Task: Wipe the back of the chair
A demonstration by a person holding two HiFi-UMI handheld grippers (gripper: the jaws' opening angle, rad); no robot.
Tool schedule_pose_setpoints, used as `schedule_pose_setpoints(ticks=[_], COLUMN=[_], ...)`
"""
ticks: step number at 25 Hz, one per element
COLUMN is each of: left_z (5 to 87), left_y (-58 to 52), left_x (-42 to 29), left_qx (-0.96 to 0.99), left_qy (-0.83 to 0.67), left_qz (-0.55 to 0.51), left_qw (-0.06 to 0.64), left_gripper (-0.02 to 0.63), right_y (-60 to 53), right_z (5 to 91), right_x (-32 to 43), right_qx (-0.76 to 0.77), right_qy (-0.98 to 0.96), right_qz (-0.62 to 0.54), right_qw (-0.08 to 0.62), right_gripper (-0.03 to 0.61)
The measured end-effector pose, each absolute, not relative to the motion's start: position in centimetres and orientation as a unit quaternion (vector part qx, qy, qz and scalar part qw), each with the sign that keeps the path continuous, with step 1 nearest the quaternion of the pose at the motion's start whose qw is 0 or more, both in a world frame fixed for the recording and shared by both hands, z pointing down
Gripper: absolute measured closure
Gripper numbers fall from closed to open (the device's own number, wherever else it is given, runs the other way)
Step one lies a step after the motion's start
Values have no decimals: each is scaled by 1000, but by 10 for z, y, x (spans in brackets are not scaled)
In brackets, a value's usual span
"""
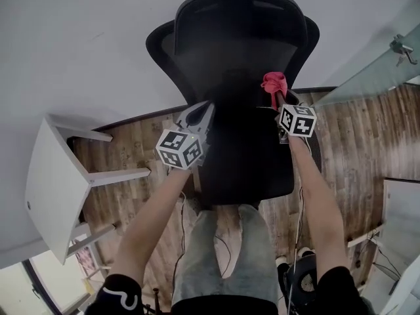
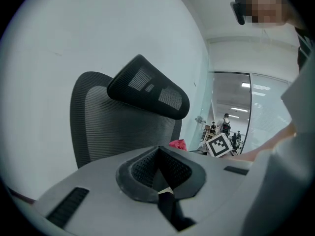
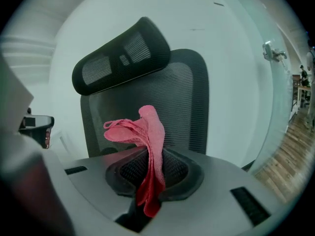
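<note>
In the head view, the person is facing the black mesh chair (image 1: 239, 51), its backrest rising at the far side against the white wall and its seat lying nearer. The right gripper (image 1: 278, 102) is pinching a pink cloth (image 1: 273, 83) and hovering over the right part of the seat, apparently short of the backrest. The left gripper (image 1: 199, 113) is pointing at the chair's left edge. A white table (image 1: 56, 176) is standing well apart at the left. In the left gripper view, the jaws are pressing together on nothing, and the backrest and headrest (image 2: 147, 92) are filling the space ahead. In the right gripper view, the jaws are clamping the cloth's lower fold, with a loose bunch flopping above the tips toward the left. To wipe well, I judge that this bunch should be leading, pressed flat on the mesh so the hard jaw tips aren't scraping it, then drawn down in overlapping passes from the top. The chair may swivel, so the empty left gripper could be bracing the backrest's left edge.
</note>
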State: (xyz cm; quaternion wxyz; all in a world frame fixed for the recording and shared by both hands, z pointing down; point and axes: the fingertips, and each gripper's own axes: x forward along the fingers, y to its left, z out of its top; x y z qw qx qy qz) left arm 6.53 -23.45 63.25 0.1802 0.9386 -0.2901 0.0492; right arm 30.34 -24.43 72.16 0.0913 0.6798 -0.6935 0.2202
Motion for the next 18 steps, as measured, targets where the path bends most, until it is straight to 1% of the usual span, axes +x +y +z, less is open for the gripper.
schedule_pose_setpoints(ticks=[5,10,14,18], left_z=[639,646,652,659], left_y=[-239,-249,-253,-262], left_x=[6,-46,-82,-117], left_qx=[934,928,925,920], left_qy=[-302,-317,-324,-336], left_qz=[63,59,55,56], left_qw=[181,186,191,195], left_gripper=[589,589,589,589], right_y=[-268,-291,-306,-320], right_z=[722,731,739,747], right_x=[209,122,67,28], right_qx=[639,601,581,574], right_qy=[-731,-760,-775,-779], right_qz=[228,231,230,226], right_qw=[78,88,99,116], right_gripper=[506,506,506,507])
